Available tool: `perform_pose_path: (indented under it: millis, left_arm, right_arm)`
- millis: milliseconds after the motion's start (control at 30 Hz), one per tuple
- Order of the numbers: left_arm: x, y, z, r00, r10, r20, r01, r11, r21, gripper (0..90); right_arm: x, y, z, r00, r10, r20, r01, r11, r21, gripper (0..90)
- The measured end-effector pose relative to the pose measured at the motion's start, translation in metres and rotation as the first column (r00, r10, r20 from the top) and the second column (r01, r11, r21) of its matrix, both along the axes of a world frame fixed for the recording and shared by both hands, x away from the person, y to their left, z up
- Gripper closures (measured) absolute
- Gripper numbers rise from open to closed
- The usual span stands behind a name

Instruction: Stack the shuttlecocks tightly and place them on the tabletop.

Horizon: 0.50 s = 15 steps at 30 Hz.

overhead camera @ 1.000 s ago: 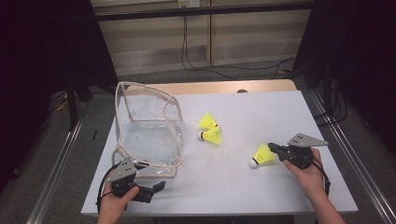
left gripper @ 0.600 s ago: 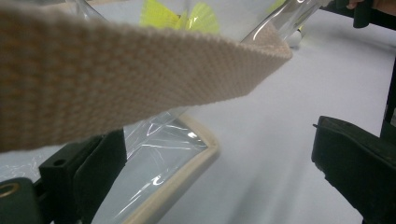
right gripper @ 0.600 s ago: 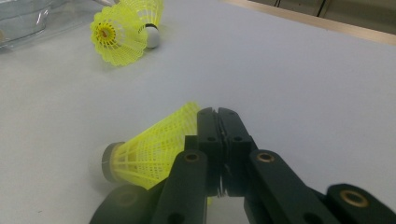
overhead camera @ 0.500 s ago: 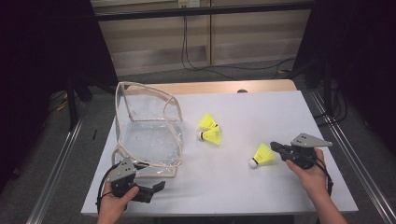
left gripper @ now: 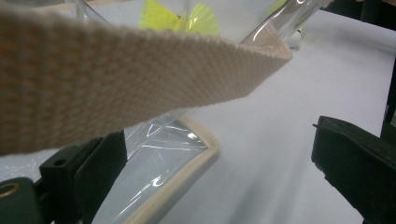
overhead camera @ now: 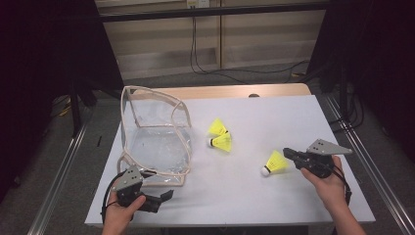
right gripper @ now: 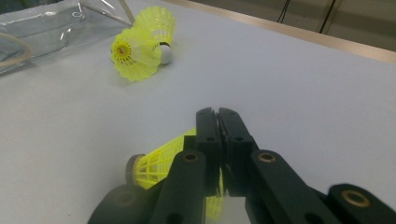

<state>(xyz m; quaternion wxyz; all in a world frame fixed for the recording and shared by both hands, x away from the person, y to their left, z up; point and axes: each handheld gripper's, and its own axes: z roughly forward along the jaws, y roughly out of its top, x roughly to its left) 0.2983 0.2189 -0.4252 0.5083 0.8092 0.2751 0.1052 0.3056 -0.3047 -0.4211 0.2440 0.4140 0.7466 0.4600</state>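
Observation:
My right gripper (overhead camera: 287, 153) is shut on the skirt of a yellow shuttlecock (overhead camera: 274, 163), whose white cork points left and rests on or just above the white table (overhead camera: 274, 117). In the right gripper view the jaws (right gripper: 217, 115) meet, with the yellow skirt (right gripper: 159, 163) pinched between them. Two more yellow shuttlecocks (overhead camera: 217, 127) (overhead camera: 222, 142) lie together mid-table. A clear plastic bag (overhead camera: 156, 142) with beige trim stands open at the left. My left gripper (overhead camera: 165, 196) is open at the bag's near corner; its beige strap (left gripper: 116, 79) crosses just above the jaws.
The table's front edge runs just below both hands. Metal rails (overhead camera: 58, 196) flank the table on both sides. A wooden strip (overhead camera: 235, 91) lines the far edge, with cables on the floor beyond.

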Motion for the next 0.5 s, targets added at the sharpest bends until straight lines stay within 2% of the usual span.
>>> perform_pose_path:
  millis: [200, 333, 367, 400, 433, 500]
  left_arm:
    - [-0.0003, -0.0001, 0.0, 1.0, 0.003, -0.003, -0.003, 1.0, -0.001, 3.4]
    - [-0.0004, 0.0002, 0.0003, 1.0, 0.002, -0.001, -0.002, 1.0, 0.001, 3.4]
    - [-0.0004, 0.0002, 0.0003, 1.0, 0.0, 0.0, 0.0, 1.0, 0.002, 3.4]
    - [-0.0004, 0.0002, 0.0003, 1.0, 0.001, 0.0, -0.001, 1.0, 0.004, 3.4]
    - [-0.0005, 0.0002, 0.0003, 1.0, 0.002, -0.001, -0.002, 1.0, 0.001, 3.3]
    - [-0.0004, 0.0002, 0.0003, 1.0, 0.002, 0.0, -0.002, 1.0, 0.002, 3.4]
  right_arm:
    - [-0.0022, 0.0038, 0.0016, 0.9998, 0.021, 0.001, -0.021, 1.0, 0.006, 83.4]
    - [-0.0023, 0.0038, -0.0004, 0.9997, 0.023, -0.011, -0.023, 1.0, 0.018, 72.4]
    - [-0.0024, 0.0033, -0.0007, 0.9997, 0.023, -0.008, -0.022, 0.999, 0.025, 66.6]
    - [-0.0024, 0.0033, -0.0007, 0.9997, 0.023, -0.008, -0.022, 0.999, 0.025, 66.6]
    - [-0.0025, 0.003, 0.0001, 0.9996, 0.029, -0.004, -0.029, 0.999, 0.039, 59.5]
    - [-0.0026, 0.0029, 0.0004, 0.9996, 0.026, -0.006, -0.026, 0.999, 0.038, 57.8]
